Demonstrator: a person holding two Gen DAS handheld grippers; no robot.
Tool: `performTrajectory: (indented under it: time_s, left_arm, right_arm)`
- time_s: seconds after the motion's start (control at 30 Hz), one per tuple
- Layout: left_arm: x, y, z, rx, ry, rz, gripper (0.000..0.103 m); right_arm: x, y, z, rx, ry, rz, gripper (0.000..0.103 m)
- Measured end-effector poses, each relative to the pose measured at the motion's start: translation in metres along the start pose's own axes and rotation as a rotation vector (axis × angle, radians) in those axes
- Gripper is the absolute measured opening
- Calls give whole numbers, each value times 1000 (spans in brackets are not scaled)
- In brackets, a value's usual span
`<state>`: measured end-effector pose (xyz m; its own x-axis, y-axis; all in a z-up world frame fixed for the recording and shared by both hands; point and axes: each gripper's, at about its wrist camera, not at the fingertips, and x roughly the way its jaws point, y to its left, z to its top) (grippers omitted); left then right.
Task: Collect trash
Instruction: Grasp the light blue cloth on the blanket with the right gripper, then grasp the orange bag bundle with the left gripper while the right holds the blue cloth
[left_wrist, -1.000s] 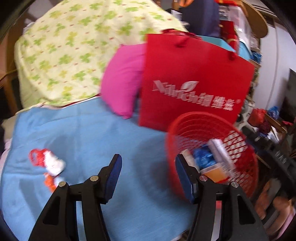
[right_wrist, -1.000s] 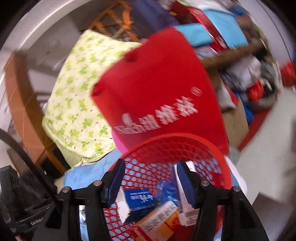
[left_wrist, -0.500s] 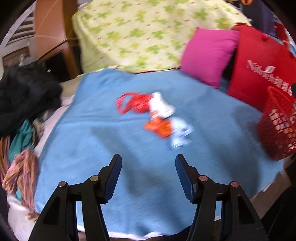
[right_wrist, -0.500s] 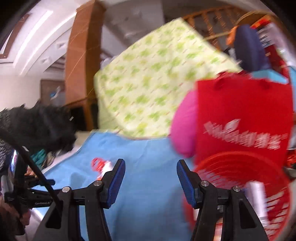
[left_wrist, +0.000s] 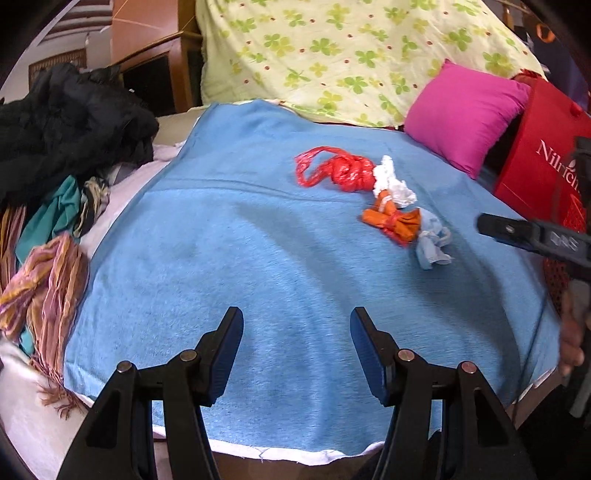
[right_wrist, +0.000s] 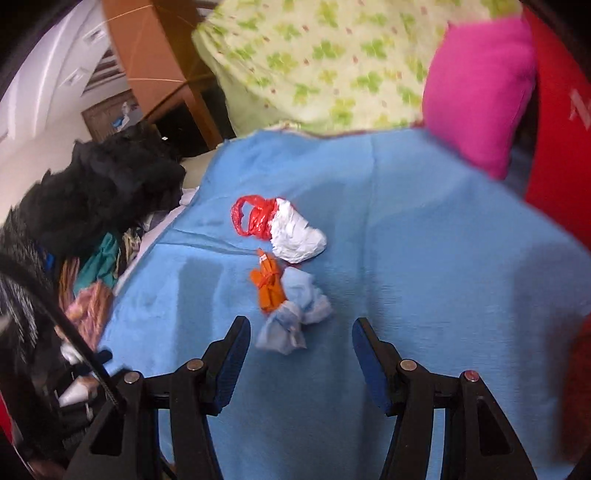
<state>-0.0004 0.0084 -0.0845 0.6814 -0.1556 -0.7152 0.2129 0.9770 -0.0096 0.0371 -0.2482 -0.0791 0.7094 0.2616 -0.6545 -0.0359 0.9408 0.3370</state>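
Risk judged first: four scraps bunched close on the soft blue blanket, so a pinch at one likely to drag a neighbour or a fold of cloth along; light plastic apt to slip out on the way to the red mesh basket at the bed's right edge. Left tongs standing apart, nothing between them, hovering over bare blanket well short of the pile. Right tongs likewise parted and empty, just short of the pale blue crumpled tissue. Trash lying mid-blanket: red plastic bag knotted and looped, white wad touching it, orange wrapper tied tight, blue tissue nearest. Pink cushion and red paper bag behind.
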Motion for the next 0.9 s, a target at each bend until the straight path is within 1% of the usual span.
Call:
performTrajectory:
  time_s: [0.1, 0.17, 0.27, 0.33, 0.37, 0.4, 0.43, 0.5, 0.57, 0.67, 0.8, 0.9]
  left_arm:
    - [0, 5, 0, -8, 4, 1, 61]
    - [-1, 7, 2, -11, 4, 1, 61]
    - [-3, 7, 5, -12, 3, -2, 61]
    - [-4, 5, 8, -8, 0, -4, 61]
    - [-5, 4, 11, -7, -2, -8, 61]
    - [-5, 3, 14, -6, -6, -14, 61]
    - [-5, 2, 16, -5, -10, -16, 61]
    - [-3, -1, 24, -8, -15, -27, 61]
    - [1, -6, 32, -18, -15, -49, 61]
    - [17, -19, 46, -27, 9, -100, 61]
    - [50, -45, 63, -63, 57, -158, 61]
    - [73, -65, 76, -97, 91, -165, 61]
  right_arm:
    - [28, -5, 6, 101, 48, 56, 55]
    - [48, -7, 9, 154, 90, 66, 53]
    - [68, -4, 9, 185, 132, 61, 46]
    - [80, -1, 8, 186, 162, 34, 38]
    - [85, -1, 7, 186, 178, 23, 38]
    - [86, 0, 6, 178, 180, 17, 35]
    - [84, 1, 6, 161, 176, 12, 29]
    - [79, -2, 6, 154, 172, 19, 27]
    - [66, -10, 7, 157, 152, 18, 27]
    - [44, -26, 10, 183, 107, 32, 27]
    - [16, -44, 14, 174, 46, -22, 27]
    - [3, -55, 17, 183, 26, -30, 27]
